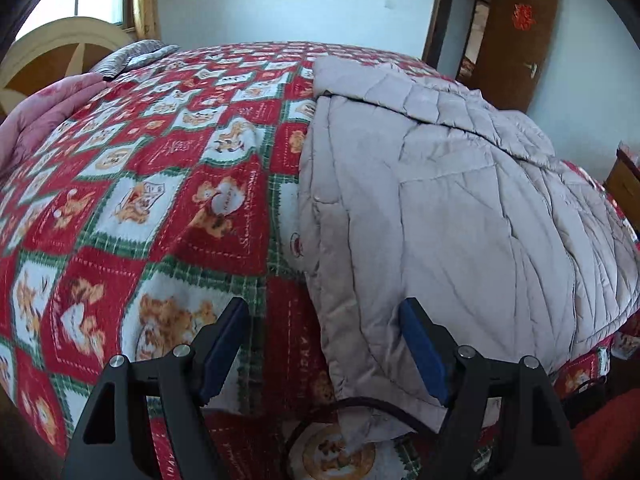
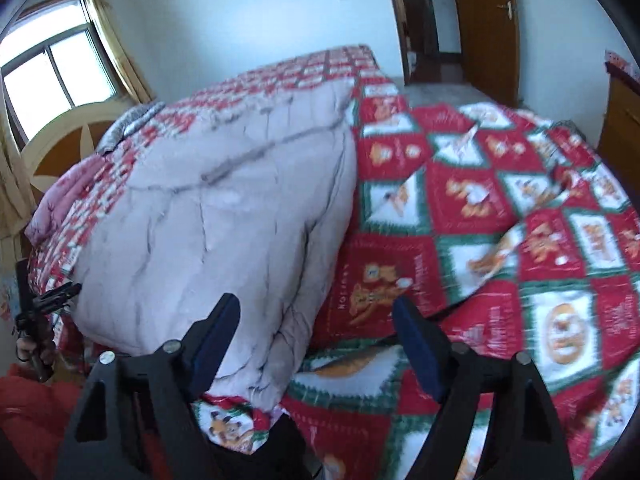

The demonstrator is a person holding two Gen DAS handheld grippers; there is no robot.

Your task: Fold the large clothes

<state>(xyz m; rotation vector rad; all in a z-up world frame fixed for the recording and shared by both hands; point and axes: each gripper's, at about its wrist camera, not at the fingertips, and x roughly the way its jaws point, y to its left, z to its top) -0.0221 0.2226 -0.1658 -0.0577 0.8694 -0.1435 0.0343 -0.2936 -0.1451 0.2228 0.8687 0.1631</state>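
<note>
Left wrist view: coat point(image 1: 440, 200) partly folded on bed point(image 1: 140, 160), more folds left; left gripper point(image 1: 322, 344) and right gripper point(image 2: 316, 340) both apart, empty

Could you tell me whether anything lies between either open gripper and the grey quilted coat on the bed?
Nothing visible does. The left gripper hangs over the coat's near left corner, and the right gripper over its near right corner, both with jaws apart and empty.

Matt quilted-cloth coat point(image 1: 440, 208) on soft printed fleece bedspread point(image 1: 140, 168); glossy wood door point(image 1: 516, 40).
</note>
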